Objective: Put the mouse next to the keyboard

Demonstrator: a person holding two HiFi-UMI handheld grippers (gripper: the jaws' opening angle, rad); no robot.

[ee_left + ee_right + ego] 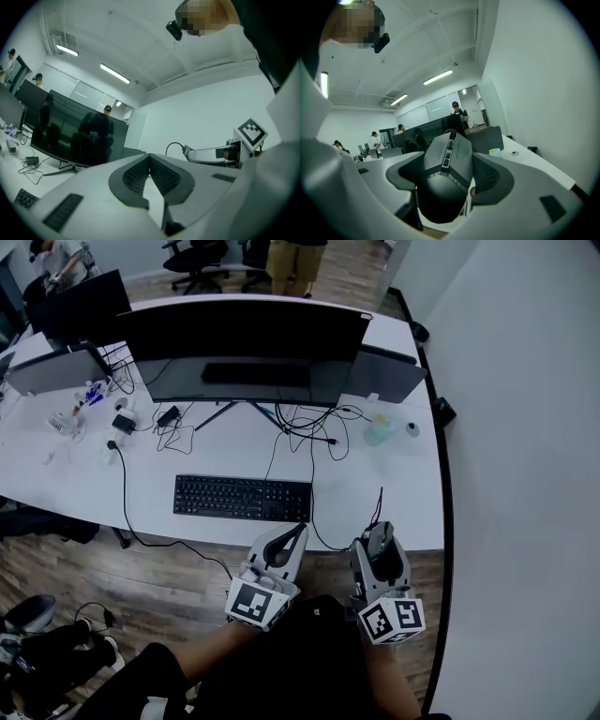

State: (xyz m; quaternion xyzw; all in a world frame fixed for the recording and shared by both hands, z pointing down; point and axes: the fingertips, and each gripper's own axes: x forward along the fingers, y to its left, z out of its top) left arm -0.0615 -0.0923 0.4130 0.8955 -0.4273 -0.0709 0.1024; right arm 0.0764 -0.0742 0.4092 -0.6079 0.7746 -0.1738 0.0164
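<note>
A black wired mouse [446, 176] sits clamped between the dark pads of my right gripper [379, 531], held above the desk's near edge to the right of the black keyboard [242, 498]. The mouse [380, 542] points at the desk, and its cable [380, 500] runs up onto the white desk [394, 484]. My left gripper [297, 532] hovers just below the keyboard's right end. Its jaws meet at the tips with nothing between them [150, 157]. The left gripper view shows the right gripper [213, 153] off to the right.
A wide dark monitor [246, 352] stands behind the keyboard, with tangled cables [309, 423] under it. A pale cup [379, 430] and a small round object [412, 428] sit at the right rear. More screens [56, 371] and small items lie at the left. A wall runs along the right.
</note>
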